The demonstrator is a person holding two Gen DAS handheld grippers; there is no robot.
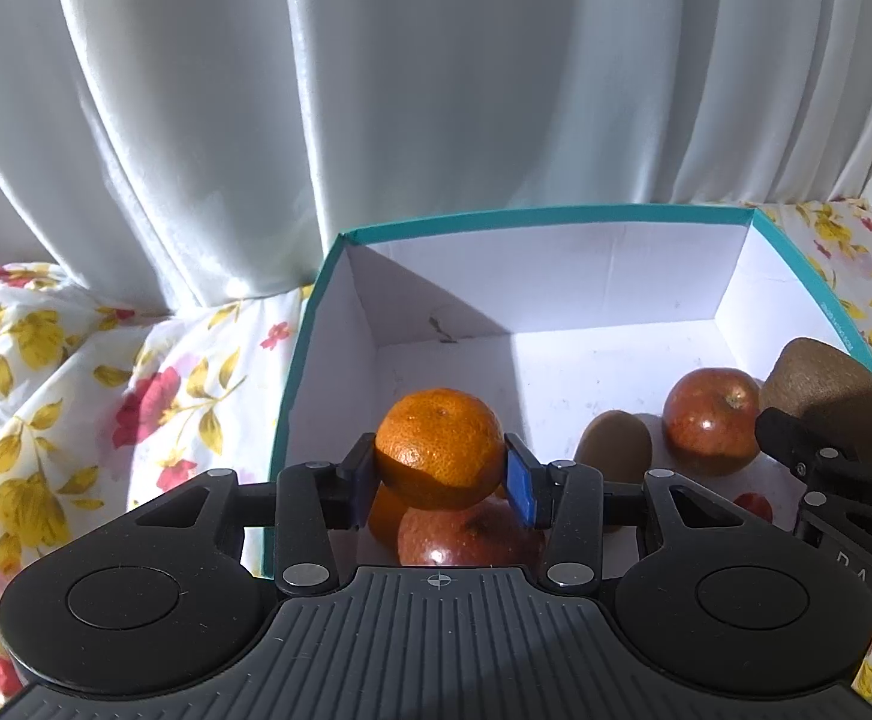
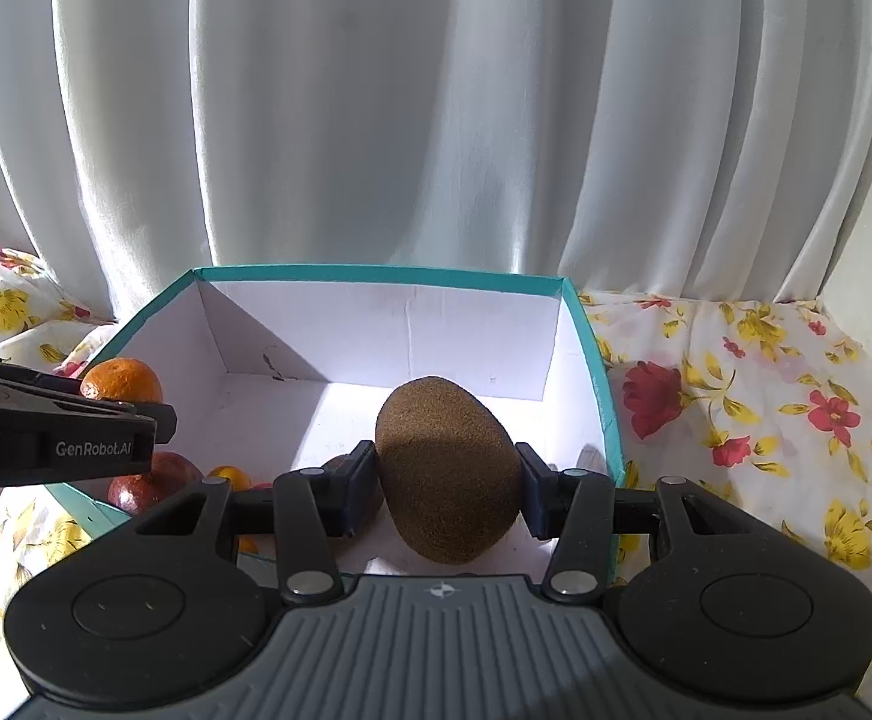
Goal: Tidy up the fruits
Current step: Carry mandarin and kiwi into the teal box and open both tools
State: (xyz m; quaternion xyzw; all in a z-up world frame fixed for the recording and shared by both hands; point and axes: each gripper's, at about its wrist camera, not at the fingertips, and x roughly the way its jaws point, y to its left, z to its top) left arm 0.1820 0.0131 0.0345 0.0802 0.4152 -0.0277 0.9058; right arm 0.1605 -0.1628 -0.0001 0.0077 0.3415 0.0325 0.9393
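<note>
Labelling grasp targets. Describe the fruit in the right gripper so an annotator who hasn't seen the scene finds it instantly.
Find the teal-rimmed white box on the floral cloth before the white curtain. Above its near right part, the right gripper clamps a kiwi. It is brown, fuzzy and oval, unlike the glossy orange mandarin in the left gripper, and it alone is lifted above the second kiwi lying inside.

Left gripper (image 1: 439, 480): black linkage arms, silver rivets, blue pads, ribbed grey base, crosshair mark; "GenRobot.AI" lettering on side.

both wrist views close, angled down into shared box (image 1: 340, 324)
</note>
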